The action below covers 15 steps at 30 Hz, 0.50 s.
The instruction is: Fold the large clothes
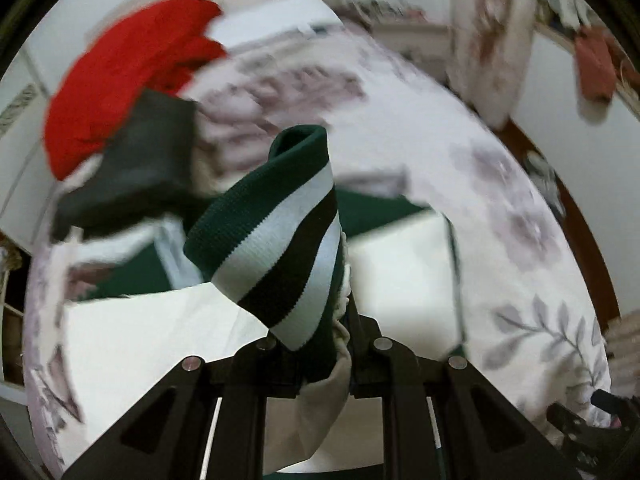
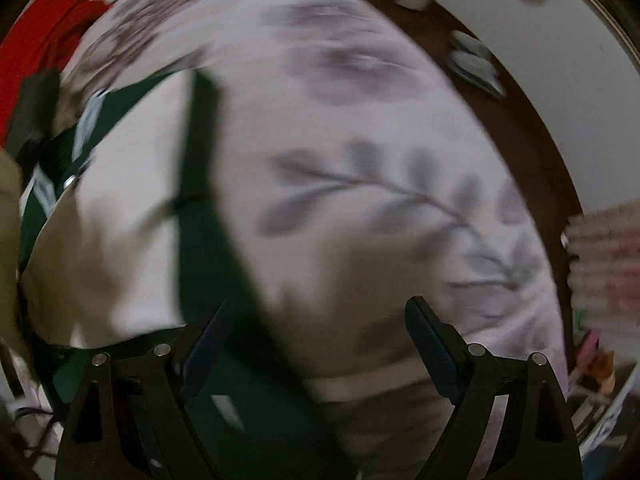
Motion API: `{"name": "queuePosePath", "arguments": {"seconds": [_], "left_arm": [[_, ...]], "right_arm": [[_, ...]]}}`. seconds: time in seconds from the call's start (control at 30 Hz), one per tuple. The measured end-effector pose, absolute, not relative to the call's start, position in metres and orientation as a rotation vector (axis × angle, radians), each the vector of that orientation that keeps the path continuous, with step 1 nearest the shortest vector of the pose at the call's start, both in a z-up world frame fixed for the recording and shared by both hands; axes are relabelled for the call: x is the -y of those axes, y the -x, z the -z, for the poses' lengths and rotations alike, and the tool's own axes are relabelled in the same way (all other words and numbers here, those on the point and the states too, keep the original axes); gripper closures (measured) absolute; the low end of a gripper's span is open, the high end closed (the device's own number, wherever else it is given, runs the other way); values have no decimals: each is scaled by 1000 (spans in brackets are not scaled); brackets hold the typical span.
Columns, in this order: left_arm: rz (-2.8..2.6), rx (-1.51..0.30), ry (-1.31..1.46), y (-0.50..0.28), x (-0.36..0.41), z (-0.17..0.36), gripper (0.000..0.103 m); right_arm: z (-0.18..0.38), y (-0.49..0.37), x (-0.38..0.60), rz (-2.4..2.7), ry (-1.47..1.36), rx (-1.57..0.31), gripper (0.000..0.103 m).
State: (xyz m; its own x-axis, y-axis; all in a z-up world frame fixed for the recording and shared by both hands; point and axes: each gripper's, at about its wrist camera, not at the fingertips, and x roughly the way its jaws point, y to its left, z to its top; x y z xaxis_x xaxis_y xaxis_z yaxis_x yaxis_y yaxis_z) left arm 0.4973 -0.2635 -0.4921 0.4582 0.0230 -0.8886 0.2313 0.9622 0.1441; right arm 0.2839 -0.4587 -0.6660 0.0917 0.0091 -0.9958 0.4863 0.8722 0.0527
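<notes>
Over the bed (image 2: 360, 120), right gripper (image 2: 320, 344) apparently downward, agape

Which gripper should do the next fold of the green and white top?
Probably left. The left gripper already pinches the striped cuff; the right gripper hangs open and empty above the bedspread.

The jacket (image 1: 400, 264) lay spread on the bed (image 1: 460, 152), its striped cuff (image 1: 280, 236) raised in front; behind it to the left sat a clothes pile (image 1: 120, 80).
</notes>
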Motion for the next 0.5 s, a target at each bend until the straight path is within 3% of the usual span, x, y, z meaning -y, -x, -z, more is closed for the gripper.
{"name": "queuePosePath", "arguments": {"seconds": [0.1, 0.17, 0.3, 0.5], "left_arm": [[121, -1179, -287, -497, 286, 528, 85], [134, -1215, -285, -496, 291, 538, 75], [220, -1257, -206, -485, 289, 534, 16], [144, -1220, -93, -468, 215, 478, 15]], "right_arm": [[678, -263, 492, 377, -509, -1460, 14], [687, -250, 509, 351, -603, -1456, 14], [699, -237, 529, 241, -771, -1448, 14], [691, -245, 540, 83, -943, -1458, 14]]}}
